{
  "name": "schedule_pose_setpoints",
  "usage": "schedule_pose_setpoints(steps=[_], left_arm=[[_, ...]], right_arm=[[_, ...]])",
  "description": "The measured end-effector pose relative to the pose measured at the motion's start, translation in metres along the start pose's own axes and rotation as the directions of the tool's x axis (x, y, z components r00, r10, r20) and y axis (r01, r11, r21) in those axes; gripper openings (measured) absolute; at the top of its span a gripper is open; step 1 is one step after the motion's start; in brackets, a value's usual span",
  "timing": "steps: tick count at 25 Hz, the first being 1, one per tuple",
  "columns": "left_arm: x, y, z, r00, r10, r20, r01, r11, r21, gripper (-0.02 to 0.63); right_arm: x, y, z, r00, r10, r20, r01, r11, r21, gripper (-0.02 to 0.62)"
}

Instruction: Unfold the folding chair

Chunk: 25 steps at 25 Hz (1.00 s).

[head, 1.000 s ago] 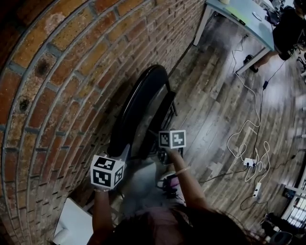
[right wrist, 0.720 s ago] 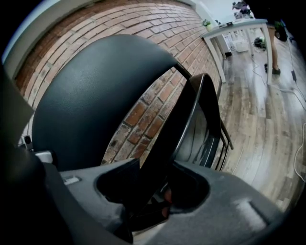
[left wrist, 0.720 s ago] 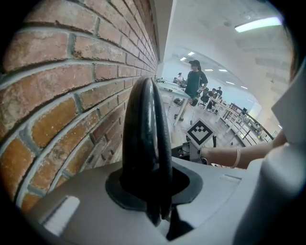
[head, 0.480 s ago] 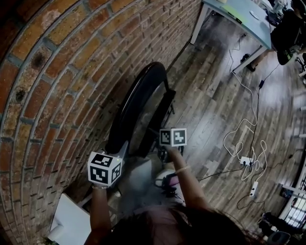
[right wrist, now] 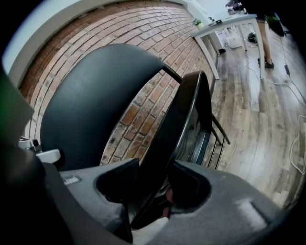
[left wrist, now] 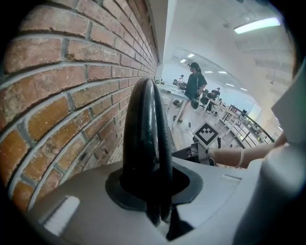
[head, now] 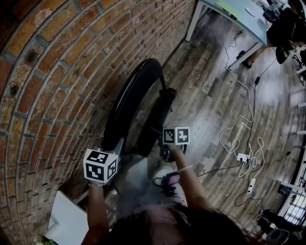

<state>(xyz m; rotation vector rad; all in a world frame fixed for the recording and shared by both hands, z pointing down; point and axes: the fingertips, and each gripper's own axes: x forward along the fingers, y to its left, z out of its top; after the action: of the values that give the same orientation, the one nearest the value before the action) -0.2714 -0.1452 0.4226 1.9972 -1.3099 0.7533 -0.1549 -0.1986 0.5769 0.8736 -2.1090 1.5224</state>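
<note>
A black folding chair stands against the brick wall, its round backrest [head: 125, 103] upright and its seat [head: 157, 117] swung a little away from it. My left gripper [head: 116, 145] is shut on the backrest's rim [left wrist: 146, 124], which runs up between the jaws [left wrist: 155, 210]. My right gripper [head: 161, 149] has the seat's edge [right wrist: 178, 119] between its jaws [right wrist: 153, 191]. The pads still touch the edge while the jaws are opening slightly. In the right gripper view the backrest [right wrist: 91, 100] stands to the left, and brick shows through the gap.
The brick wall [head: 52, 72] is close on the left. A table [head: 234, 14] stands at the far right, with a person [head: 282, 26] beside it. White cables and a power strip [head: 241, 157] lie on the wood floor. A white object [head: 67, 217] lies at lower left.
The seat has swung further from the backrest and the gap between them is wider. My right gripper moved right with the seat's edge. The left gripper barely shifted.
</note>
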Motion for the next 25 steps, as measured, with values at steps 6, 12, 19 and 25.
schedule_pose_setpoints(steps=[6,12,19,25], left_arm=[[0.002,-0.010,-0.001,1.000,0.003,0.002,-0.003,1.000,0.002,0.071],[0.004,-0.015,-0.003,1.000,0.010,0.004,-0.010,1.000,0.004,0.069],[0.008,-0.025,-0.006,1.000,0.010,0.007,-0.010,1.000,0.005,0.069],[0.009,-0.031,-0.008,1.000,0.011,0.012,-0.011,1.000,0.004,0.067]], right_arm=[[-0.013,-0.012,-0.005,1.000,0.002,0.005,-0.002,1.000,0.012,0.190],[-0.029,-0.029,-0.013,1.000,0.000,0.003,0.000,0.999,0.037,0.195],[-0.048,-0.051,-0.023,1.000,0.001,0.013,-0.002,0.998,0.067,0.199],[-0.057,-0.062,-0.028,1.000,0.006,0.021,-0.007,0.996,0.088,0.199]])
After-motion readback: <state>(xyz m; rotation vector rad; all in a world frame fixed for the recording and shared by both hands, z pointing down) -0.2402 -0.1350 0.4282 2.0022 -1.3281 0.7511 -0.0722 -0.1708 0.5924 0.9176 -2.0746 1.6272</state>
